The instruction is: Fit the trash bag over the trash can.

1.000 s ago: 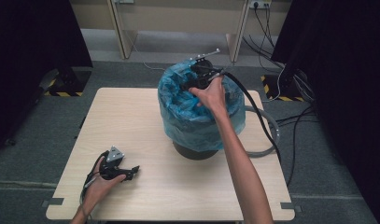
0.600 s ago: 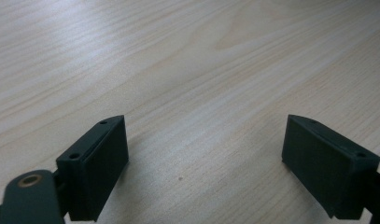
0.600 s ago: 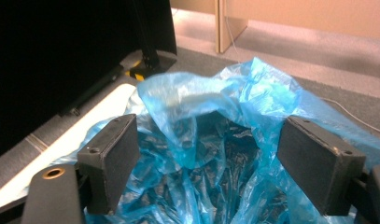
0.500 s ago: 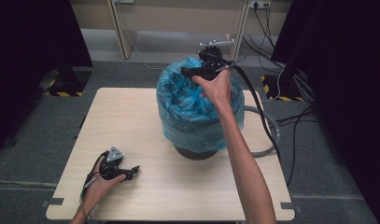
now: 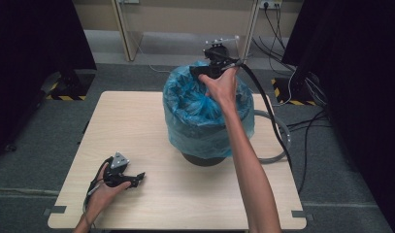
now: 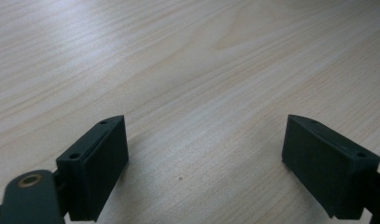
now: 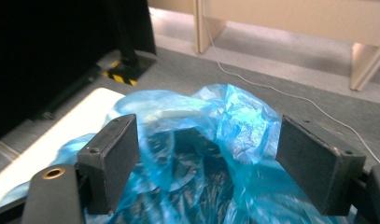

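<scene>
A dark bin (image 5: 205,158) lined with a blue bag (image 5: 200,114) is standing toward the far right of a pale wooden surface (image 5: 151,126). The right gripper (image 5: 201,73) is hovering over the bin's far rim, held by a hand (image 5: 220,87); its jaws are standing wide apart above the crumpled bag (image 7: 201,140), grasping nothing. Well away from the bin, toward the near left corner, the left gripper (image 5: 137,178) is lying on the surface in the other hand (image 5: 105,189), jaws spread wide over bare wood (image 6: 201,93).
</scene>
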Action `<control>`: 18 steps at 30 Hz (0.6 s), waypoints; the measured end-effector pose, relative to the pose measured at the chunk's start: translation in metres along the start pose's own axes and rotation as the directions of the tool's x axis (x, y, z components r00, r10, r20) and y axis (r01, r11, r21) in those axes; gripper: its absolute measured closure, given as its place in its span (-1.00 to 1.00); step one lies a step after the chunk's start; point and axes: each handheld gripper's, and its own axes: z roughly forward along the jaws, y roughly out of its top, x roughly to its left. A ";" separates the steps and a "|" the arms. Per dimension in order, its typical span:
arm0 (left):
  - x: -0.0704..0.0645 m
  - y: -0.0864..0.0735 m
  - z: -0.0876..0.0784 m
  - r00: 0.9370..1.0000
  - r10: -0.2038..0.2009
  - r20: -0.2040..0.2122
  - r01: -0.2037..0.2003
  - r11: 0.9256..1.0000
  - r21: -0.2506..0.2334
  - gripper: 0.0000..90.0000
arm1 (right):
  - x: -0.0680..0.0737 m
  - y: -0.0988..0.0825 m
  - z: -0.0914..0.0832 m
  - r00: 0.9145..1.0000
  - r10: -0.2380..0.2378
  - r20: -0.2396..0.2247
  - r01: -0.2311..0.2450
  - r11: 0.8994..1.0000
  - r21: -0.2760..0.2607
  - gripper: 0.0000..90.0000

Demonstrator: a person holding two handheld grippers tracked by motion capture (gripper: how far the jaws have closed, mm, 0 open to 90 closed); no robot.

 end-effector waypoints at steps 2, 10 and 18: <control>0.000 0.000 0.000 1.000 0.000 0.000 0.000 1.000 0.000 -0.70 | 0.001 -0.002 0.011 1.000 -0.005 0.017 0.004 1.000 0.027 -0.52; 0.000 0.000 0.000 1.000 0.000 0.000 0.000 1.000 0.000 -0.70 | 0.005 -0.018 0.046 0.998 -0.035 0.055 0.026 0.988 0.152 -0.52; 0.000 0.000 0.000 1.000 0.000 0.000 0.000 1.000 0.000 -0.70 | 0.005 -0.030 0.058 0.996 -0.074 0.059 0.056 0.964 0.260 -0.51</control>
